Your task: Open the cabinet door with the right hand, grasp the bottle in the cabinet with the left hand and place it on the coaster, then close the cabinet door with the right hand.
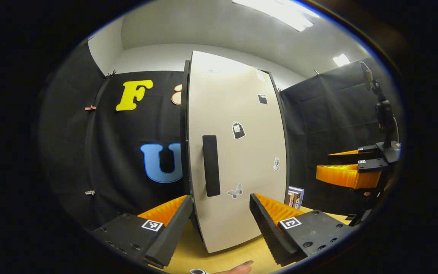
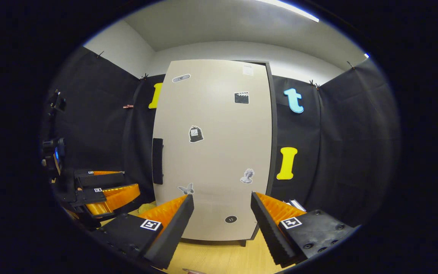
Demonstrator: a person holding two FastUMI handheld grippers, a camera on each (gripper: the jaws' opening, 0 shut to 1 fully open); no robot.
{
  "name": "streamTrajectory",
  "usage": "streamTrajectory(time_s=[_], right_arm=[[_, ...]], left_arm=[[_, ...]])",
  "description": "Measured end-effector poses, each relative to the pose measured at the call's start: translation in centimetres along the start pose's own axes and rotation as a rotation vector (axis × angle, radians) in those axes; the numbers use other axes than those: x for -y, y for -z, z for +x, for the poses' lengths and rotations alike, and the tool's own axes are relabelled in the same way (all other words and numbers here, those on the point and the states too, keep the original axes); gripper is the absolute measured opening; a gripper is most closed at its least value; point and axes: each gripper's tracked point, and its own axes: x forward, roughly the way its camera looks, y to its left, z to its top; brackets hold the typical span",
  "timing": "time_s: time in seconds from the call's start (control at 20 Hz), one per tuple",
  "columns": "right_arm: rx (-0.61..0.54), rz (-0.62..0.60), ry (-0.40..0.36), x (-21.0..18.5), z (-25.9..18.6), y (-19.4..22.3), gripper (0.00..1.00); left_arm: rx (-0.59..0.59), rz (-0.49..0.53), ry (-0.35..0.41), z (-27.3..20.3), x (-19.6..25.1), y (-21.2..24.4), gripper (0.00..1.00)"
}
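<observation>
Beige cabinet door (image 2: 213, 152) is being faced shut, bottle presumably hidden behind it. Right gripper (image 2: 222, 217), jaws apart, is being aimed toward handle (image 2: 157, 161) at 10 o'clock; left gripper (image 1: 221, 217), jaws apart, is being held ready.

Black cloth (image 2: 340, 152) lines the booth. Above it a grey wall (image 2: 219, 51) meets a ceiling with light panels (image 1: 276, 13). A wooden table (image 2: 219, 258) lies near.

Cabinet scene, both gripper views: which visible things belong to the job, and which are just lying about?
Job:
- cabinet door, shut
- door handle
- right gripper, open, facing the door
- left gripper, open

Lying about:
- books beside the cabinet
- stickers on the door, such as the butterfly
- wooden table
</observation>
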Motion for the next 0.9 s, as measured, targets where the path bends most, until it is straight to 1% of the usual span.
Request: streamTrajectory(time_s=[0.15, 0.25, 0.4, 0.55, 0.75, 0.9], right_arm=[[0.023, -0.022, -0.011, -0.2, 0.2, -0.5, 0.98], [0.022, -0.029, -0.04, -0.8, 0.3, -0.3, 0.97], [0.019, -0.042, -0.036, -0.4, 0.6, -0.1, 0.96], [0.042, -0.021, -0.038, -0.2, 0.7, -0.6, 0.95], [0.053, -0.018, -0.015, 0.7, 0.8, -0.9, 0.95], [0.047, -0.012, -0.021, 0.6, 0.9, -0.7, 0.95]], left_arm=[[-0.01, 0.008, -0.001, 0.9, 0.5, 0.3, 0.96], [-0.013, 0.007, 0.001, 1.3, 0.8, 0.6, 0.96], [-0.021, 0.004, -0.005, 1.9, 0.6, 1.0, 0.95], [-0.023, 0.004, -0.017, 1.5, 1.4, 1.9, 0.95], [-0.026, 0.003, -0.027, 1.5, 1.4, 2.0, 0.96], [-0.02, 0.016, -0.028, 1.3, 1.7, 2.0, 0.95]])
